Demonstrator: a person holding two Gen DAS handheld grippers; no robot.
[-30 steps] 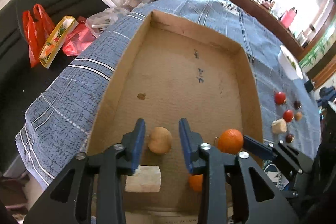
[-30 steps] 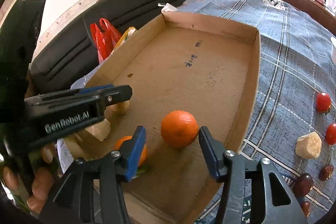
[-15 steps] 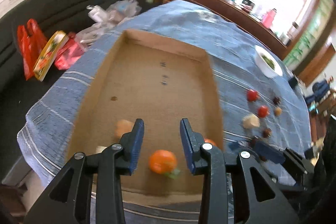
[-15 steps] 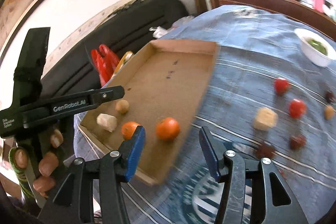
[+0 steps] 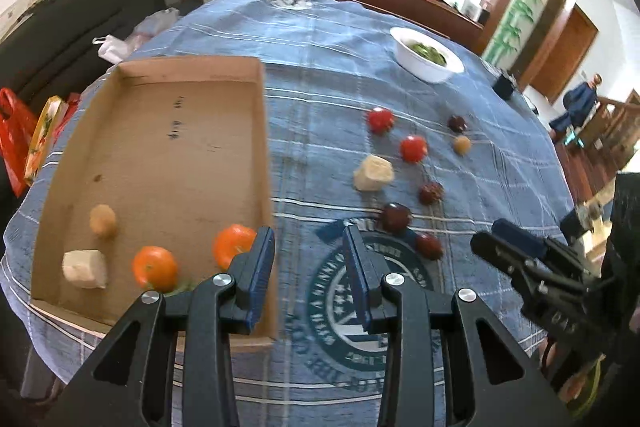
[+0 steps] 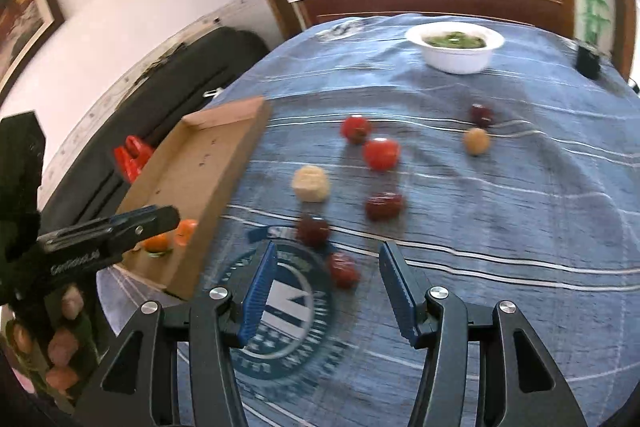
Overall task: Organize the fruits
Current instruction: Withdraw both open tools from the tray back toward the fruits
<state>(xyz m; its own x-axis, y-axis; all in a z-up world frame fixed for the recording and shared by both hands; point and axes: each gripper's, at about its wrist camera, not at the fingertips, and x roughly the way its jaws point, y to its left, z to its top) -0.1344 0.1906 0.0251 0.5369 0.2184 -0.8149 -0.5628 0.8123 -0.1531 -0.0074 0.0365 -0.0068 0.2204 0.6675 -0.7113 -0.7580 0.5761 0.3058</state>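
The right wrist view is smeared with motion, so the fruit on the blue checked tablecloth (image 5: 320, 75) reads as soft blobs there; the cardboard tray (image 5: 160, 147) is seen edge-on in that view, its floor largely hidden by the near wall and by the left gripper (image 5: 308, 267) crossing in front; only slivers of two oranges show past it. From the left wrist view the tray's contents are plain: an orange (image 5: 155, 268) and a second orange (image 5: 233, 245) near the front wall, the latter partly covered by a blue finger pad; a pale chunk (image 5: 85, 269) in the front corner; a small tan fruit (image 5: 103, 221) behind it. The left gripper's jaws stand apart with nothing between them, over the tray's right wall and the cloth's printed emblem. The right gripper (image 6: 328, 291) also has its jaws wide apart, empty, with a dark red fruit (image 6: 343, 269) lying on the cloth between the fingers. Loose on the cloth well right of the tray lie two tomatoes (image 5: 380, 119), another pale chunk (image 5: 373, 173) and several dark fruits; a white bowl (image 5: 428, 57) of greens stands beyond.
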